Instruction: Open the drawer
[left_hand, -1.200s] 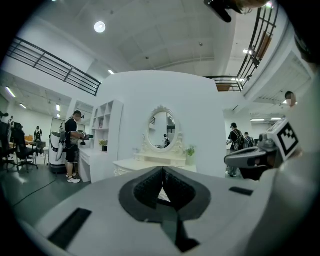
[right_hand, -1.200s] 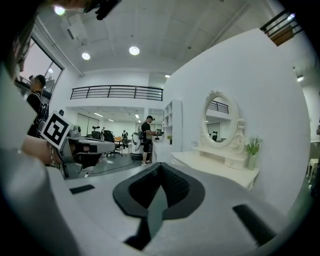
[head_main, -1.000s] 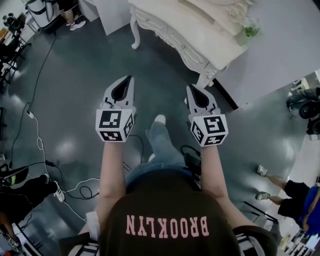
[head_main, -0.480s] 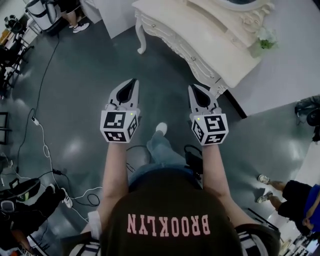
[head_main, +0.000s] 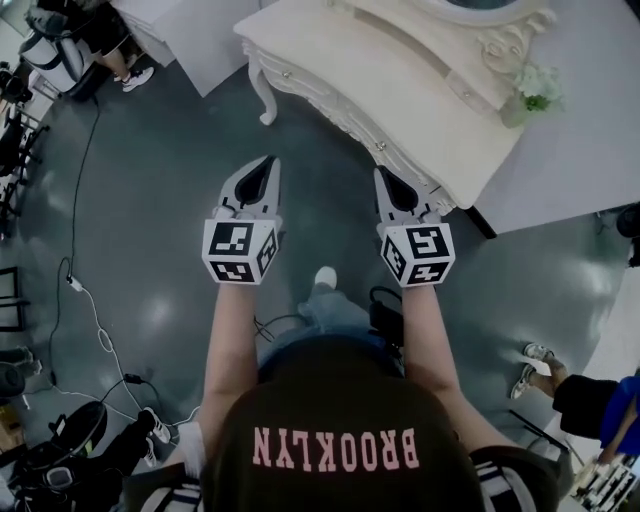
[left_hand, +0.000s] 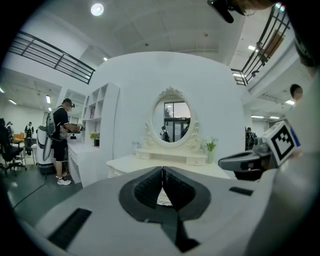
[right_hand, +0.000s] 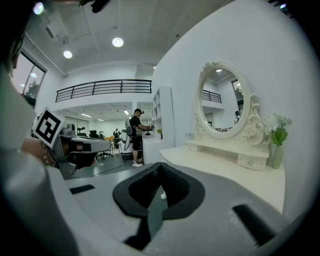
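A cream, carved dressing table (head_main: 400, 70) stands ahead, with an oval mirror (left_hand: 172, 119) on top. Its drawer fronts (head_main: 345, 112) run along the near apron, with small knobs (head_main: 380, 147). My left gripper (head_main: 268, 160) is shut and empty, over the grey floor a short way before the table's front. The right gripper (head_main: 383, 172) is shut too, with its tip just short of the apron near a knob and touching nothing. The left gripper view has the left gripper (left_hand: 162, 169) aimed at the table front (left_hand: 135, 161). In the right gripper view the right gripper (right_hand: 160, 165) points along the tabletop (right_hand: 225, 165).
A vase of flowers (head_main: 530, 88) stands at the table's right end. White shelving (left_hand: 100, 130) with a person (left_hand: 62, 135) stands to the left. Cables (head_main: 90, 310) trail over the floor at left. Another person's feet (head_main: 535, 360) show at right.
Both grippers have moved forward together toward the dressing table, which now lies closer to them in the head view. The jaws stay shut.
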